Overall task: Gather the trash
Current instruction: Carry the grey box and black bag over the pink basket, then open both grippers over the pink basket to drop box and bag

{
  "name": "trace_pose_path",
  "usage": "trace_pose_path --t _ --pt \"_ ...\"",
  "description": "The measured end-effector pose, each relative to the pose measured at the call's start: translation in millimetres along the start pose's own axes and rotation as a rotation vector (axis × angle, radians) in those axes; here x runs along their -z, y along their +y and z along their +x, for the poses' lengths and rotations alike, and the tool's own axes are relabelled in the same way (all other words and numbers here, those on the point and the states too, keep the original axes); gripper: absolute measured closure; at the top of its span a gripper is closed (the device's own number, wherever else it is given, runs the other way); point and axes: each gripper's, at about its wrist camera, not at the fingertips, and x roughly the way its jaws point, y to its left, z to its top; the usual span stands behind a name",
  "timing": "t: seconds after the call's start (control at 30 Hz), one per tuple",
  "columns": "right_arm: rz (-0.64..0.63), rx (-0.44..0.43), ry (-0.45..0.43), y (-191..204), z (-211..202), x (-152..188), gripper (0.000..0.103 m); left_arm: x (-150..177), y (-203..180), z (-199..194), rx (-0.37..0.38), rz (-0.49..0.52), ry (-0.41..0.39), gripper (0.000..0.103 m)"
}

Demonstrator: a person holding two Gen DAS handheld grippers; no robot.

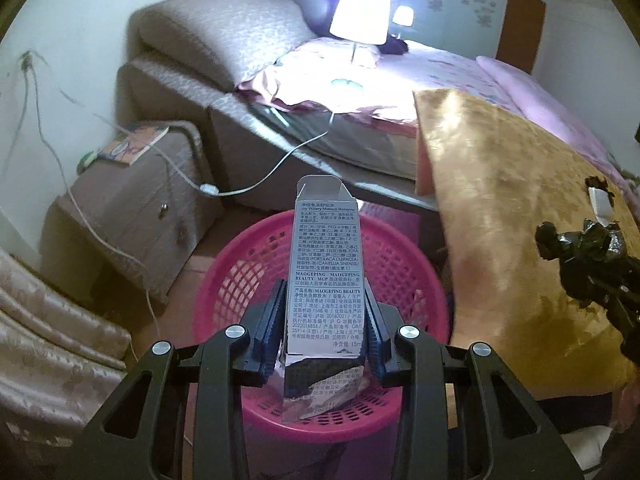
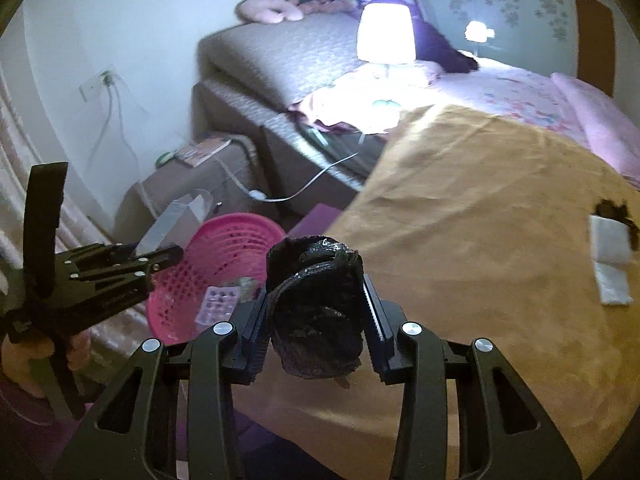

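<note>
My left tongs [image 1: 326, 330] clamp the makeup remover box [image 1: 326, 276] over the pink basket [image 1: 416, 280]; next, release. Right tongs [image 2: 316, 320] grip a crumpled black bag [image 2: 316, 312].

lit lamp [image 2: 386, 34], bed [image 2: 520, 84], nightstand [image 1: 132, 200], book [image 1: 134, 144]

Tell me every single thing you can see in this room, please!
makeup remover box: 1, silver-grey, held over the basket
black crumpled bag: 1, black, held above the blanket
basket: 1, pink, on the floor
blister pack: 1, pale, in the basket
blanket: 1, golden, draped on the right
white tissues: white, on the blanket
lamp: 1, lit white, on the bed
nightstand: 1, brown, beside the bed
left gripper: black, shut on the box
right gripper: black, shut on the bag
</note>
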Motion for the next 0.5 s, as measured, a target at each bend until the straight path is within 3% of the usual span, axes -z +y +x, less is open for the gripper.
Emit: trace_pose_path --t 0.5 --pt "-0.070 -0.100 0.087 53 54 -21 0.064 3 25 15 -0.025 -0.062 0.029 0.069"
